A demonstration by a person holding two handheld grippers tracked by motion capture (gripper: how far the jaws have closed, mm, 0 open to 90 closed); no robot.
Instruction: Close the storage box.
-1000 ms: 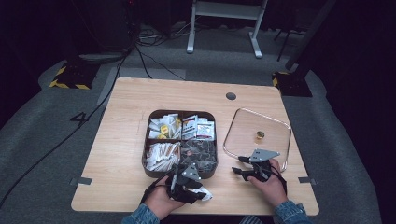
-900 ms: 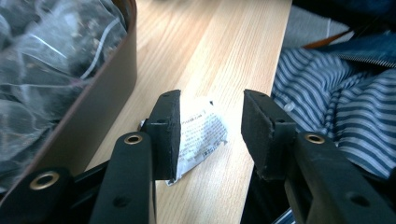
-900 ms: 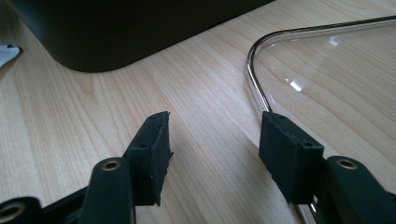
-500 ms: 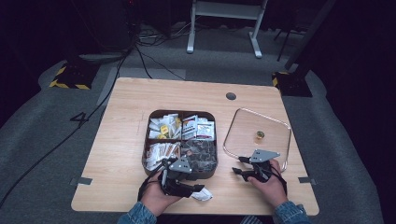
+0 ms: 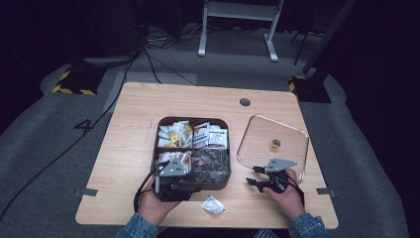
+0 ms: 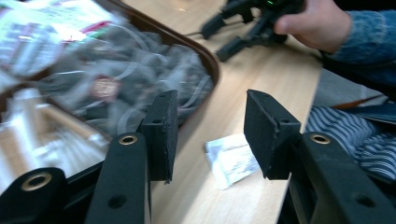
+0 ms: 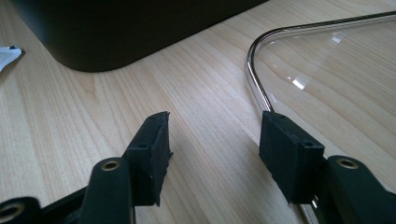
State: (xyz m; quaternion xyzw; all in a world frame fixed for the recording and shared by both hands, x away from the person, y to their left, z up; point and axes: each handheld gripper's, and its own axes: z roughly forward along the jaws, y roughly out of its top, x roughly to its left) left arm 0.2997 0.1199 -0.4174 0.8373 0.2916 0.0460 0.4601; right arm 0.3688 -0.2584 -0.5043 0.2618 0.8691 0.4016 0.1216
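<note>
A dark four-compartment box (image 5: 155, 148) of tea bags and sachets sits mid-table. My left gripper (image 5: 188, 188) is at the box's front edge, open, jaws pointing right. In the left gripper view the open gripper (image 6: 208, 123) holds nothing; a white packet (image 6: 231, 158) lies on the wood beyond the jaws, by the box's rim (image 6: 208, 58). The same packet (image 5: 213, 204) lies near the table's front edge. My right gripper (image 5: 251, 176) is open and empty beside the clear glass lid (image 5: 292, 131). In its own view the right gripper (image 7: 212, 137) hovers over bare wood at the lid's rim (image 7: 254, 79).
The lid lies flat to the right of the box with a small gold knob (image 5: 275, 144) at its centre. The box's dark wall (image 7: 116, 28) rises ahead of the right gripper. A round grommet (image 5: 244, 102) marks the table's far side. Bare wood spreads on the left.
The left gripper has moved left and toward the box's front edge, away from the white packet, which stays on the table. The right gripper has not moved.
</note>
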